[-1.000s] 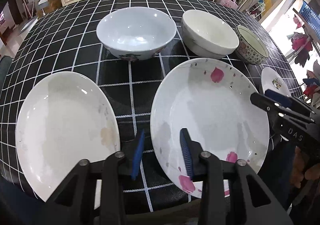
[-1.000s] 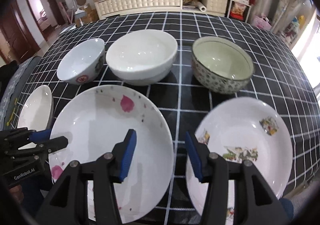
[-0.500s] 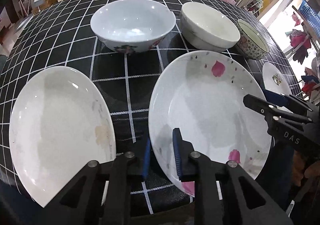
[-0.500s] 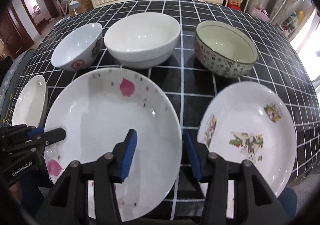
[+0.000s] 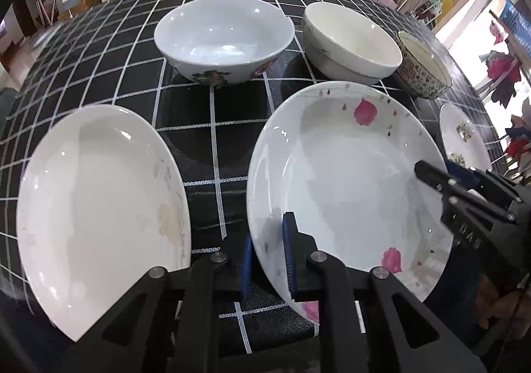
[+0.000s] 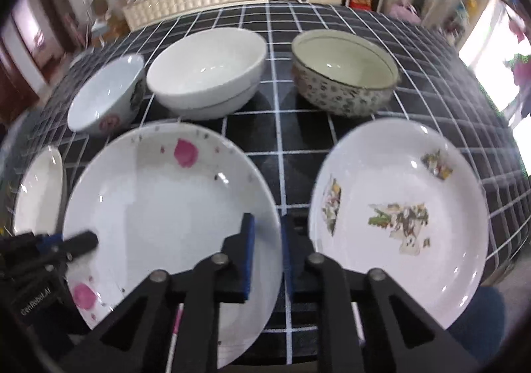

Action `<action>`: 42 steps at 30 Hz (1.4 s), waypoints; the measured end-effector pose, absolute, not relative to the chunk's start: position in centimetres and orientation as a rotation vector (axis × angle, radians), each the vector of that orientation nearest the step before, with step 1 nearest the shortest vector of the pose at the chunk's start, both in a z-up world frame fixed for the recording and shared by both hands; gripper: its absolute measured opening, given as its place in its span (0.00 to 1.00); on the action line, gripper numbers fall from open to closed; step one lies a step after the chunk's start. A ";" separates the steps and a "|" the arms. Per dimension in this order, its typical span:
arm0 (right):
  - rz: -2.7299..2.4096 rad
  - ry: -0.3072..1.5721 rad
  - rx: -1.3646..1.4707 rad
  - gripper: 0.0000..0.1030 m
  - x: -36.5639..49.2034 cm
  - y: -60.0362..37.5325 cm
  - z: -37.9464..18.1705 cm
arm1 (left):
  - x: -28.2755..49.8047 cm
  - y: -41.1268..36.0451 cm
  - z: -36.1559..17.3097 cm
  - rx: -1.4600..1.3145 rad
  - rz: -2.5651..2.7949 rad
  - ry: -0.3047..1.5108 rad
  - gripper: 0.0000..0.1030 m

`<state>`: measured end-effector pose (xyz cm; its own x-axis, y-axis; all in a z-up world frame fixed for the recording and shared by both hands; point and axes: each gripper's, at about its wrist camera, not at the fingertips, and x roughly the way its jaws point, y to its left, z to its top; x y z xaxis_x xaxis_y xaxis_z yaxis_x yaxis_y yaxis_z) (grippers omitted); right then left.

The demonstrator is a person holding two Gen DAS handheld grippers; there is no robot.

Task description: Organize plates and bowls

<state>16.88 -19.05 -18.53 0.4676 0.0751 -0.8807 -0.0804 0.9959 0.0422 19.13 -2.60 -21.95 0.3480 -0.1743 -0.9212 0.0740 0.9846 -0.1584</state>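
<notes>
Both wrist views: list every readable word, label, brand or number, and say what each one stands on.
"DAS" is printed on the black body of the right gripper, seen from the left wrist view.
"GenRobot.AI" is printed on the black body of the left gripper, seen from the right wrist view; the first letters are soft.
The plates and bowls carry pictures only, no lettering.
Items on the far cabinet are too small and blurred to read.

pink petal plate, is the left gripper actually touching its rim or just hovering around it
Touching. In the left wrist view the left gripper has its blue pads on either side of the pink petal plate rim, closed against the near left edge with no gap visible.
</notes>
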 end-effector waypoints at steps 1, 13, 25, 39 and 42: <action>0.095 1.075 -0.014 0.18 16.8 -18.9 -18.5 | 19.1 -2.6 -21.9 -0.093 -0.153 1.207 0.14; 0.127 1.056 0.039 0.16 16.5 -17.1 -17.0 | 18.8 -1.0 -20.1 -0.116 -0.126 1.200 0.14; 0.180 1.031 0.025 0.16 16.1 -13.3 -15.1 | 17.3 1.9 -16.8 -0.114 -0.112 1.132 0.14; 0.301 1.057 -0.063 0.16 16.1 -4.8 -16.1 | 13.9 10.5 -15.9 -0.187 0.005 1.101 0.14; 0.329 1.068 -0.082 0.16 16.2 -3.1 -16.4 | 13.2 12.2 -16.0 -0.207 0.030 1.102 0.14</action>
<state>16.23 -3.11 -16.40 0.4384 0.2248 -0.8702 -0.3037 0.9483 0.0919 13.19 12.19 -15.98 0.4539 -0.0784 -0.8876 -0.1269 0.9803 -0.1515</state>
